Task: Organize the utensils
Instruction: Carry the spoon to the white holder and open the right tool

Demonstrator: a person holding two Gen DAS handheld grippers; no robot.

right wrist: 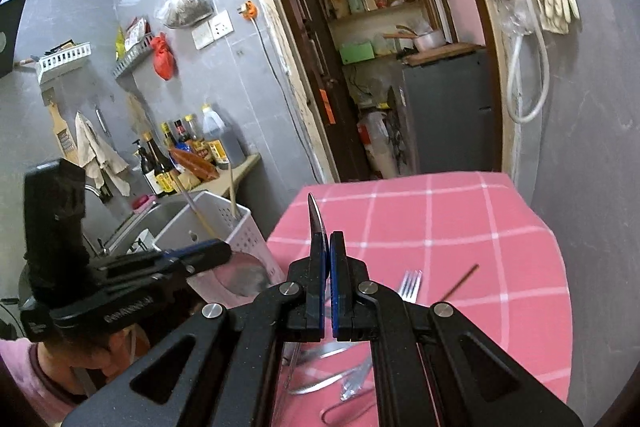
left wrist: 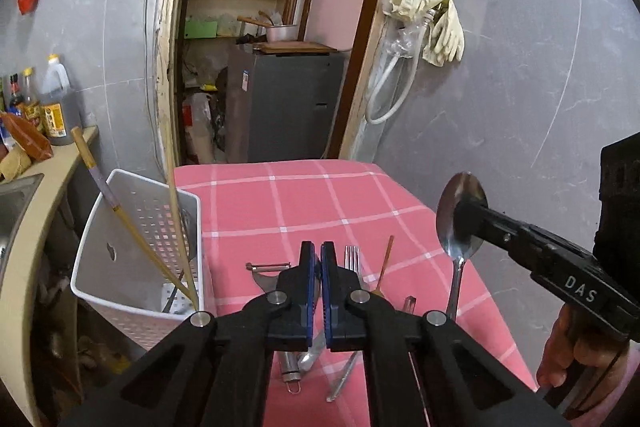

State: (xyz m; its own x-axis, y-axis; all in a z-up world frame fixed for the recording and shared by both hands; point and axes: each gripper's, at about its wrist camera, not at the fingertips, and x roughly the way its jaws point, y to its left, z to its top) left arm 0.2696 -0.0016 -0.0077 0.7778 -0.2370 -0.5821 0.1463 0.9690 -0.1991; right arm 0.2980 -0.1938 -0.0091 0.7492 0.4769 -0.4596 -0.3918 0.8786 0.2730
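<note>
The left gripper [left wrist: 320, 251] has its blue-padded jaws pressed together with nothing between them, hovering above the near part of a table covered in a pink cloth with a white check [left wrist: 304, 195]. The right gripper [right wrist: 329, 243] is clamped on the bowl of a shiny steel spoon [left wrist: 460, 215]; seen from the left wrist camera the spoon stands at the right of the table, raised off the cloth, bowl up and handle hanging down, and a hand [left wrist: 576, 351] shows under that gripper's black handle. From the right wrist camera only the thin edge of the spoon's bowl rises above the closed pads. A white perforated plastic basket [left wrist: 132, 235] stands at the left edge of the table, beside a steel sink [right wrist: 168, 215], with long wooden chopsticks [left wrist: 120, 211] leaning in it. Loose on the cloth under and just beyond the left gripper lie a steel fork [left wrist: 353, 257], a metal peeler [left wrist: 266, 269], a thin brown stick [left wrist: 386, 259] and more steel cutlery, partly hidden by the gripper. Bottles of sauce [right wrist: 188, 147] stand on the counter at the far left.
</note>
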